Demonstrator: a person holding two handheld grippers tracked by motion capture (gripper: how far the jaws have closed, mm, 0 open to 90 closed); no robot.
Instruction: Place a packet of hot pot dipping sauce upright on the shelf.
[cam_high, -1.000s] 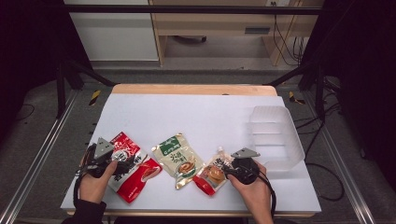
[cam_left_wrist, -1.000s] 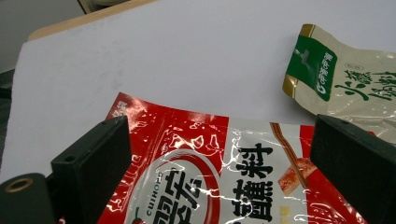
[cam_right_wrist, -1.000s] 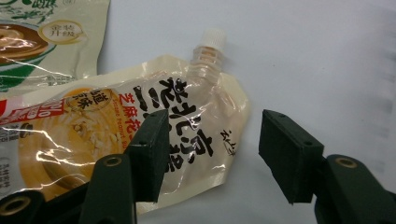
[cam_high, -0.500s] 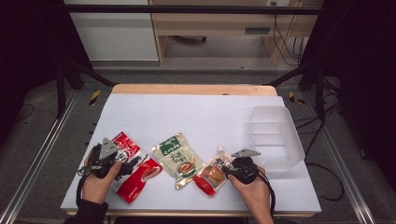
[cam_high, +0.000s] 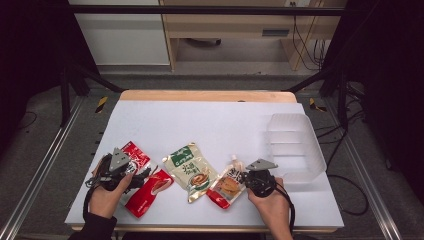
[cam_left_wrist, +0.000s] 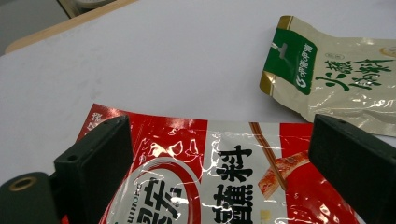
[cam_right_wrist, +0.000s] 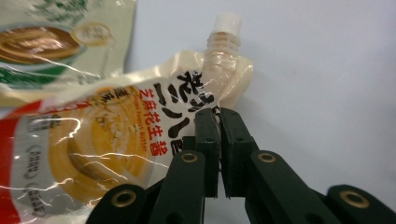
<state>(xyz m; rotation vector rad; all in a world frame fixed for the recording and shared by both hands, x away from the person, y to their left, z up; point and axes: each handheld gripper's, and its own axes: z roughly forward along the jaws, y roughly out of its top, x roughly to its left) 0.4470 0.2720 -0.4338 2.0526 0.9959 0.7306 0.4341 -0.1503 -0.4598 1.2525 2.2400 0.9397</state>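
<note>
**A:** so the right tool (cam_right_wrist: 219, 114) has just been closing. A second ago the jaws stood half apart around the edge of the spout pouch (cam_right_wrist: 107, 140); now they're pressed together on the pouch's edge, just below the white screw cap (cam_right_wrist: 226, 23). In the right gripper view the film sits pinched between the two black pads, so I'd call that clamped on.

**B:** agreed. From above, the right tool (cam_high: 248, 176) sits at the pouch's right edge and the spout pouch (cam_high: 227, 184) lies flat on the worktop (cam_high: 210, 120), same spot as a second ago. So gripped, not lifted yet.

**A:** left side is different. The left tool (cam_left_wrist: 219, 158) has its jaws wide apart, straddling the red pouch (cam_left_wrist: 210, 186), pads not touching it as far as I can tell. It has crept in over the pouch since a second ago.

**B:** yeah, in the high view the left tool (cam_high: 131, 175) hangs right over the red pouch (cam_high: 150, 187). Just past both tools lies the green pouch (cam_high: 190, 170), untouched.

**A:** and farther out, beyond the right tool, the clear bin (cam_high: 295, 150) looks empty. My guess: the spout pouch goes there first. That thin grip near the spout might let it swing.
</note>
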